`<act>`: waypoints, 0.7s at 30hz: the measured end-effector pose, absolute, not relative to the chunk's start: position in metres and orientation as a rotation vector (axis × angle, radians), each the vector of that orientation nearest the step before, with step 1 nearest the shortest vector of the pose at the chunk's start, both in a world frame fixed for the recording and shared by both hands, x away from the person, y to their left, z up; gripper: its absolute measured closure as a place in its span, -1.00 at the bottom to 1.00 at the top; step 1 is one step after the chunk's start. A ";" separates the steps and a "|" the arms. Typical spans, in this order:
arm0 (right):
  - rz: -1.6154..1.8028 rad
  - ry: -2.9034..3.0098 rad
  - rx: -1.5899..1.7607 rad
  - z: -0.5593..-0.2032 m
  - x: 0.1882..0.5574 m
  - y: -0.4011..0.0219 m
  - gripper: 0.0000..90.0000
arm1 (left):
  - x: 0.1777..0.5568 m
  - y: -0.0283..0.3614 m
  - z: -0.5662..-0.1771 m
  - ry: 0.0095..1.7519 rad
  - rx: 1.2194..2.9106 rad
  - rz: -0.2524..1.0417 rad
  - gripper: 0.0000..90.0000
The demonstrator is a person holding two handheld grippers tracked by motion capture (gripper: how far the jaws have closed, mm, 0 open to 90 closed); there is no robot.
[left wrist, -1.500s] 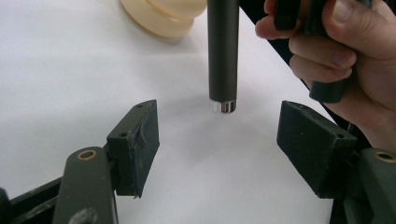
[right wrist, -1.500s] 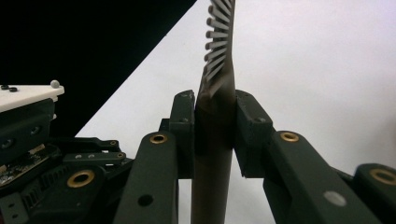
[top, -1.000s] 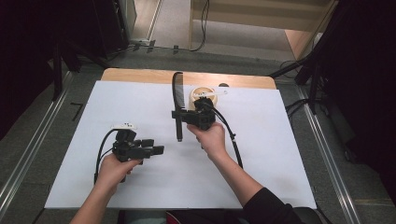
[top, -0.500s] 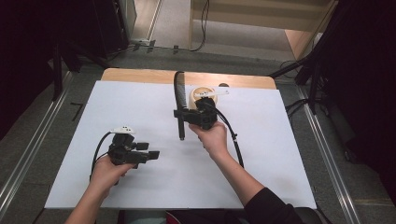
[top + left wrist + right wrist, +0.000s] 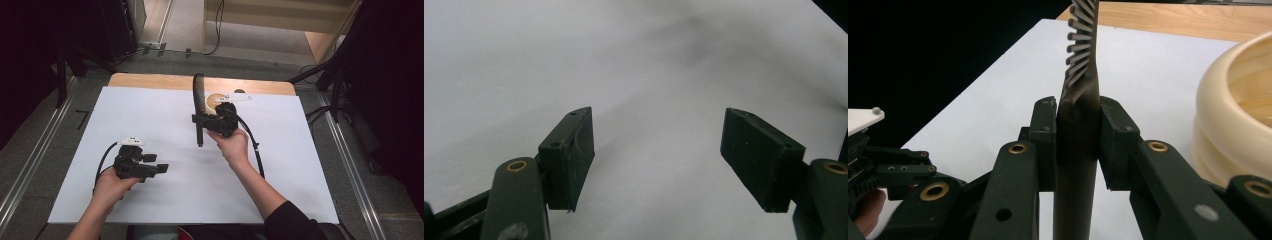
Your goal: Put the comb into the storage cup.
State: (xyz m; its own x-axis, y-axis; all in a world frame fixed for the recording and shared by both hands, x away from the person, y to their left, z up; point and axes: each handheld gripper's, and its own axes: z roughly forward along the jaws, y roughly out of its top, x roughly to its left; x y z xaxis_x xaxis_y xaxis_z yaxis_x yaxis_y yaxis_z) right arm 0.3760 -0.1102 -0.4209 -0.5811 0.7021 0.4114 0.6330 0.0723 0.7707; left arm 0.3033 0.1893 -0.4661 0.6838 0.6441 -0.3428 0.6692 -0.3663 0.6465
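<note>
Left side of the table (image 5: 75,200), high view: the left gripper (image 5: 161,169) sits low over the white sheet (image 5: 150,115), held in the person's left hand (image 5: 112,186), jaws pointing toward the middle. A black cable loops off its back end. In the left gripper view its two black pads (image 5: 569,157) stand wide apart, with bare white sheet between them and nothing held.

Middle, high view: the right gripper (image 5: 199,120) is held in the right hand (image 5: 234,146), well apart from the left one and farther up the table. It is clamped on a long dark comb (image 5: 199,100). The comb runs nearly straight away from the person; its far end reaches over the wooden strip (image 5: 150,81) at the back edge, and its handle end sticks out on the near side of the jaws, above the sheet.

Right gripper view: the comb (image 5: 1080,100) stands upright between the pads (image 5: 1045,145), both pressed against the plain handle just below the teeth. The left gripper shows at the lower left edge.

Right of the comb: a pale wooden bowl (image 5: 1233,115), just beside the gripper; in the high view the bowl (image 5: 216,99) lies just behind the right gripper, mostly hidden by it.
</note>
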 end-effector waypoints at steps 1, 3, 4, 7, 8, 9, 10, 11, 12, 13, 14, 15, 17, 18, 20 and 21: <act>1.555 2.246 1.404 -0.421 0.376 -0.111 0.56 | 0.303 0.190 -0.466 1.007 2.097 -0.036 -0.33; 1.555 2.240 1.404 -0.421 0.377 -0.113 0.56 | 0.303 0.190 -0.467 1.007 2.104 -0.029 -0.33; 1.553 2.237 1.405 -0.421 0.377 -0.113 0.56 | 0.303 0.191 -0.467 1.010 2.111 -0.030 -0.33; 1.554 2.222 1.405 -0.421 0.378 -0.114 0.56 | 0.302 0.192 -0.467 1.015 2.110 -0.031 -0.33; 1.561 2.215 1.404 -0.421 0.378 -0.114 0.56 | 0.302 0.192 -0.467 1.016 2.107 -0.032 -0.33; 1.561 2.209 1.402 -0.421 0.379 -0.115 0.56 | 0.302 0.193 -0.467 1.016 2.105 -0.033 -0.33; 1.570 2.197 1.405 -0.421 0.379 -0.115 0.56 | 0.302 0.194 -0.466 1.015 2.109 -0.033 -0.33; 1.571 2.191 1.407 -0.420 0.380 -0.116 0.56 | 0.302 0.194 -0.466 1.016 2.111 -0.031 -0.33; 1.566 2.189 1.408 -0.420 0.380 -0.117 0.56 | 0.301 0.194 -0.467 1.017 2.108 -0.033 -0.33; 1.564 2.187 1.415 -0.420 0.381 -0.117 0.56 | 0.301 0.195 -0.467 1.016 2.103 -0.038 -0.33; 1.553 2.193 1.416 -0.419 0.382 -0.117 0.56 | 0.301 0.196 -0.467 1.020 2.098 -0.046 -0.33; 1.551 2.189 1.413 -0.419 0.382 -0.117 0.56 | 0.301 0.196 -0.467 1.025 2.093 -0.053 -0.33; 1.543 2.189 1.410 -0.417 0.384 -0.118 0.56 | 0.300 0.197 -0.466 1.027 2.087 -0.056 -0.33; 1.542 2.182 1.406 -0.416 0.385 -0.118 0.56 | 0.300 0.197 -0.466 1.027 2.087 -0.054 -0.33; 1.544 2.174 1.406 -0.413 0.386 -0.119 0.56 | 0.299 0.197 -0.466 1.023 2.094 -0.050 -0.33; 1.547 2.173 1.405 -0.411 0.387 -0.119 0.56 | 0.299 0.197 -0.466 1.023 2.100 -0.048 -0.33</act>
State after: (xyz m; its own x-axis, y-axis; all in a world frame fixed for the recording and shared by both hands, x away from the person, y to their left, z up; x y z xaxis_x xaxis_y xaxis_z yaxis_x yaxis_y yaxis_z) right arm 0.3874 -0.1192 -0.4112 -0.5594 0.7339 0.3853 0.6042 0.0429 0.7957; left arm 0.2992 0.1972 -0.4663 0.6745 0.6514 -0.3474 0.6813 -0.3680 0.6327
